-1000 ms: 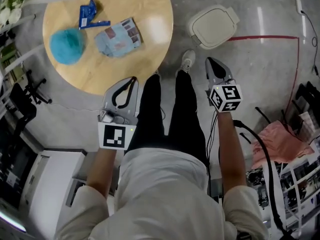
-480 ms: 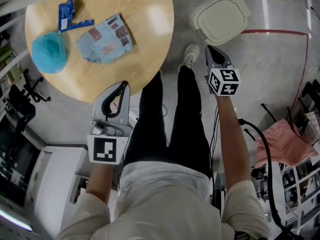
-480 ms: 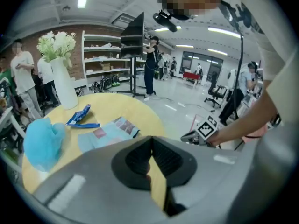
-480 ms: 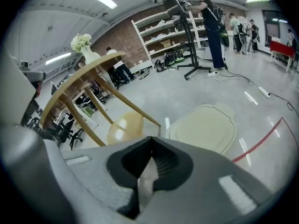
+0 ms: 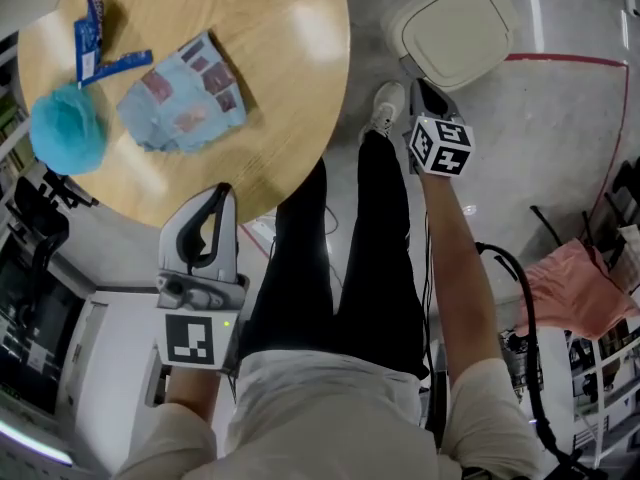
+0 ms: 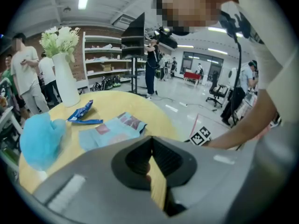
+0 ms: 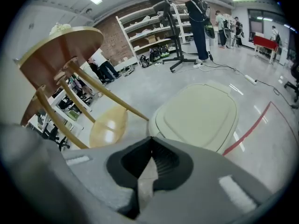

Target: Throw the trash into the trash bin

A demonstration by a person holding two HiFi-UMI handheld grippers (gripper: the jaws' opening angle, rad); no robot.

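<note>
The left tongs (image 6: pixel 150 141) were closed tip to tip with nothing between them, angled down at the near edge of the round wooden bench (image 5: pixel 290 88). Empty and held off the bench rather than over it, they looked parked while the other hand did its part first.

The right tongs (image 7: pixel 150 143) were likewise pressed together and empty. They pointed steeply down past the person's shoe (image 5: pixel 385 108) at the trash bin (image 5: pixel 455 33), which stood on the floor just beyond the bench's edge. The bin's cream lid (image 7: pixel 198 115) lay flat and closed, and it filled the space right ahead of those tongs. With the tips together and aimed at the lid, the likely reason was to get the bin open before any trash was carried over. Nothing could go in while the lid was down.

The trash itself remained on the bench, well apart from the bin. A light blue packet (image 5: pixel 180 96) lay flat near the middle. A dark blue wrapper (image 5: pixel 95 48) lay torn open beyond it, and a teal fluffy ball (image 5: pixel 65 128) sat toward the far left edge. A white vase (image 6: pixel 63 78) of flowers stood at the back of the bench, apart from the litter and probably not meant for the bin. None of the three pieces had been picked up yet.
</note>
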